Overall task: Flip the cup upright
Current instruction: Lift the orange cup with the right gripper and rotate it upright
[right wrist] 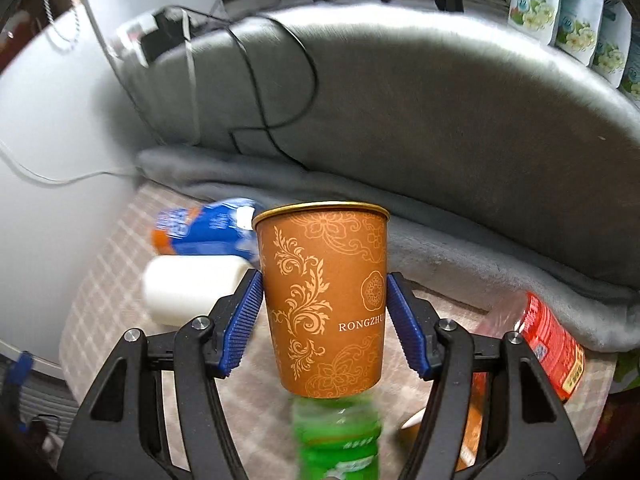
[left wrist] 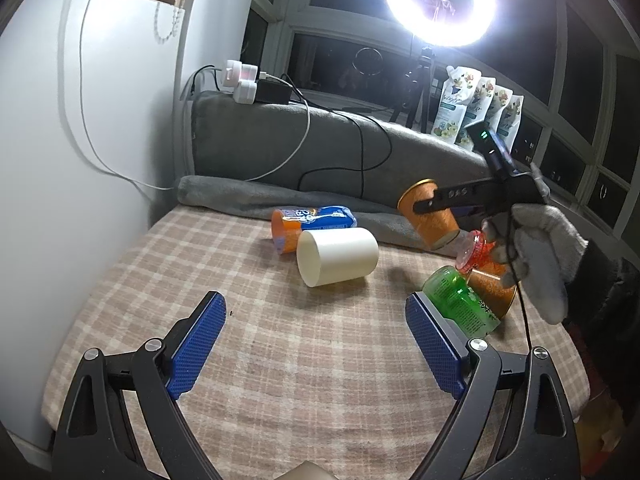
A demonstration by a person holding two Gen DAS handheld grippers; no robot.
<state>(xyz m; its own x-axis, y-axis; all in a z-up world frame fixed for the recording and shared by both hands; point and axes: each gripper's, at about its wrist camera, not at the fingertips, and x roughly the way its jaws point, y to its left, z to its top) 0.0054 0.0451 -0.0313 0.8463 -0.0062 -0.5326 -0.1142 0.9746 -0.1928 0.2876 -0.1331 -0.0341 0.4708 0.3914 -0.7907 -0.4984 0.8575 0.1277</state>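
Observation:
My right gripper [right wrist: 324, 304] is shut on an orange paper cup [right wrist: 324, 300] with a gold rim and floral print, held in the air with its mouth up. In the left wrist view that cup [left wrist: 434, 224] hangs tilted above the table's right side, pinched by the right gripper [left wrist: 424, 204] in a gloved hand. My left gripper [left wrist: 316, 344] is open and empty, low over the checked cloth. A white cup [left wrist: 338, 256] lies on its side ahead of it; it also shows in the right wrist view [right wrist: 192, 288].
A blue-and-orange bottle [left wrist: 312, 222] lies behind the white cup. A green bottle [left wrist: 460, 300], a red-capped bottle [left wrist: 476, 250] and another orange cup [left wrist: 492, 286] lie at the right. A grey cushion [left wrist: 320, 148] with cables backs the table [left wrist: 280, 360].

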